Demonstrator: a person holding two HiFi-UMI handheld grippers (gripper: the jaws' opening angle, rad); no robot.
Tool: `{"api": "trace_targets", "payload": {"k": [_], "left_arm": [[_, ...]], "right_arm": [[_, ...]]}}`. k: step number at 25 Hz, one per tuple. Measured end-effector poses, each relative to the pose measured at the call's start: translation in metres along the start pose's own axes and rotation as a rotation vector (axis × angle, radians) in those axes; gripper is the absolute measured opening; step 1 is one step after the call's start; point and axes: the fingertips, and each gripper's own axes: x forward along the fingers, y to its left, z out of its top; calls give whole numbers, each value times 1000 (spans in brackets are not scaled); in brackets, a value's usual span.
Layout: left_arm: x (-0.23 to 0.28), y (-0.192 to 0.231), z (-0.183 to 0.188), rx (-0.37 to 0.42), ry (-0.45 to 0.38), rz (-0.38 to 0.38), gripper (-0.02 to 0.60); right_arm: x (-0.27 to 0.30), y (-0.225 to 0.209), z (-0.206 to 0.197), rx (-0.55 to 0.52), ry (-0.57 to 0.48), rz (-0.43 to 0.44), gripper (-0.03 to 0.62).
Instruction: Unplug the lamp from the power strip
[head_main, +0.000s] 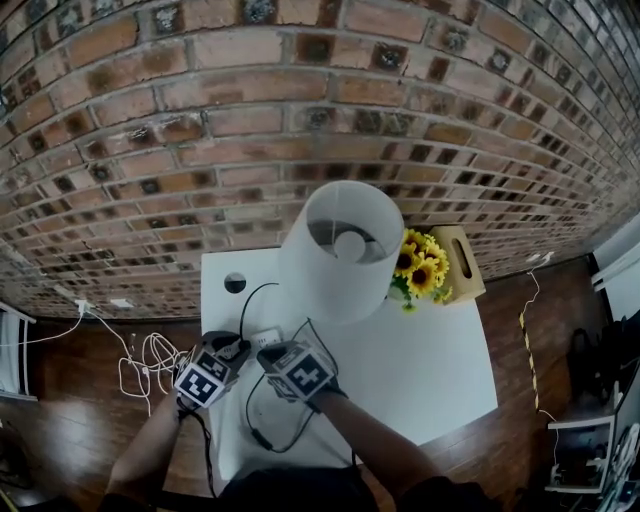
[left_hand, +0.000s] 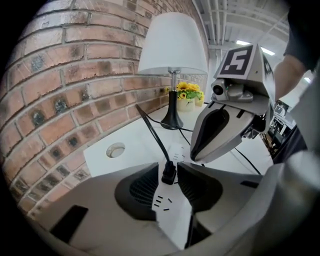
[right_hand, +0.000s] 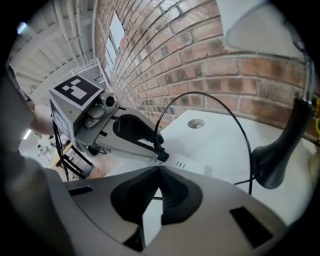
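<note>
A white power strip (head_main: 266, 338) lies near the left front of the white table (head_main: 420, 370), with the lamp's black plug (left_hand: 168, 172) standing in it. The cord (left_hand: 150, 127) runs back to the white-shaded lamp (head_main: 338, 250). My left gripper (left_hand: 168, 167) is open, its jaws flanking the plug closely on both sides; whether the pads touch it I cannot tell. My right gripper (right_hand: 159, 171) is shut with nothing between its tips, which point down at the strip (right_hand: 192, 164) just beside the plug (right_hand: 160, 151). In the head view both grippers (head_main: 240, 346) (head_main: 268, 352) meet over the strip.
Sunflowers (head_main: 420, 268) and a wooden tissue box (head_main: 460, 262) stand at the table's back right. A round cable hole (head_main: 235, 283) is at the back left. Loose black cord (head_main: 262, 420) curls near the front edge. White cables (head_main: 150, 360) lie on the floor to the left; a brick wall rises behind.
</note>
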Motion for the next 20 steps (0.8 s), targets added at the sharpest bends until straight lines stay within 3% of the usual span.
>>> {"api": "trace_targets", "payload": {"k": [8,16,20], "left_arm": [[8,-3,2,21,9,-13,97],[7,-2,5,-58,-29,-54,97],[6,0,6,-113,-53,-39,97]], "right_arm": [[14,-9,-4,-13,56,-27,-12],[18,-13,-2,-8,109,-33,-12],[17,-8,-7,-30,187,-35,-12]]}}
